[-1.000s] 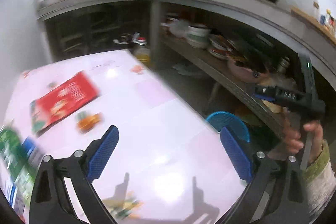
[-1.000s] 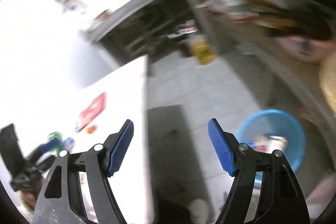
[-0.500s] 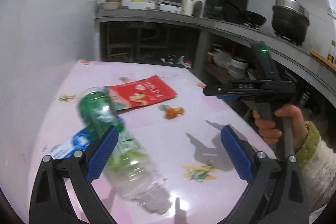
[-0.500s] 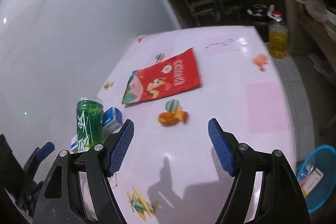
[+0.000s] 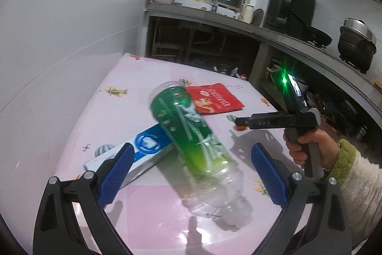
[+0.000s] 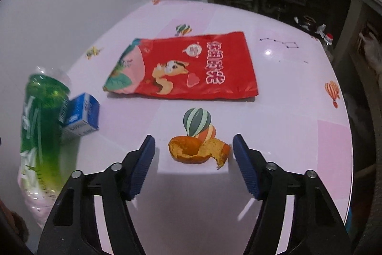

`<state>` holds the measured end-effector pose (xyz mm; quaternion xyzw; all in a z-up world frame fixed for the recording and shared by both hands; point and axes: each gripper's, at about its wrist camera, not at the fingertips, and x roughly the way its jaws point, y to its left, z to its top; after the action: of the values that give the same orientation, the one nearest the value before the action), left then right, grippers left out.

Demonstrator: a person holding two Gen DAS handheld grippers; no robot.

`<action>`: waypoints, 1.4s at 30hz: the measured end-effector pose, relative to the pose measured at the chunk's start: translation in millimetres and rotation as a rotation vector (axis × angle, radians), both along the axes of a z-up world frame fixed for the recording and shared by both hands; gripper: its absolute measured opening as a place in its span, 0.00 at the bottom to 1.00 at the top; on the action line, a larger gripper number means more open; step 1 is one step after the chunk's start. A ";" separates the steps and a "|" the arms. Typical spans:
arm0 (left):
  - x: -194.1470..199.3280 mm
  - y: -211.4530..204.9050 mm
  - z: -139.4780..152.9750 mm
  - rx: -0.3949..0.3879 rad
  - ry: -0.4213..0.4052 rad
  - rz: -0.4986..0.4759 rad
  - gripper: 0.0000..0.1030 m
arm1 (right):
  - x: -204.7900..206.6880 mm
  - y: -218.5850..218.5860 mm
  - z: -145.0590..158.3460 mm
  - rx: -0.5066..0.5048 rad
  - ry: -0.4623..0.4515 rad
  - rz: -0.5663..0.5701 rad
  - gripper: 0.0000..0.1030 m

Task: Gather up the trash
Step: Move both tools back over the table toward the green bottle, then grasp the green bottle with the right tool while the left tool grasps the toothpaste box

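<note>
The right gripper (image 6: 193,159) has swung from the floor bin to the table (image 6: 298,111), its jaws narrowing but still apart around the orange peel (image 6: 199,151); pickup looks next; the left gripper (image 5: 191,173) gapes around the green bottle (image 5: 191,135); beyond the peel lies the red bag (image 6: 191,68); open tabletop to its right.

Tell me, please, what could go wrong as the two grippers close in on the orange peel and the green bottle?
The orange peel is low and curled between the open right gripper, whose jaws have just been closing; the pads may slide over it or tear it. The green bottle lies tilted across the blue box, so the open left gripper could roll it or nudge it away. It looks crushable too.
</note>
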<state>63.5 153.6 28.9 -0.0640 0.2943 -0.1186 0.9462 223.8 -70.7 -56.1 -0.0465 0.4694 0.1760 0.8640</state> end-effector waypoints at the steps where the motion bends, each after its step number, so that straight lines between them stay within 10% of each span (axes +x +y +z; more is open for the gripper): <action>1: 0.5 4.9 -2.1 -0.001 0.002 0.006 0.93 | 2.2 2.1 -4.4 -0.006 0.006 -0.003 0.56; 18: 48.8 46.3 -45.4 0.230 0.054 0.043 0.88 | -31.6 -6.6 51.0 0.136 -0.119 -0.024 0.65; 22: 60.8 51.4 -54.5 0.218 0.095 0.019 0.85 | -37.0 23.2 64.0 0.352 0.011 0.170 0.74; 28: 64.2 48.6 -60.9 0.250 0.099 -0.014 0.85 | -31.8 85.9 45.7 0.385 0.200 0.343 0.76; 42: 81.5 45.4 -74.5 0.282 0.231 0.002 0.77 | -32.5 106.3 12.5 0.399 0.314 0.289 0.53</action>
<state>145.0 199.0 -45.6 0.0559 0.4148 -0.0670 0.9057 191.2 35.7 -43.6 0.0860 0.5421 0.3910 0.7388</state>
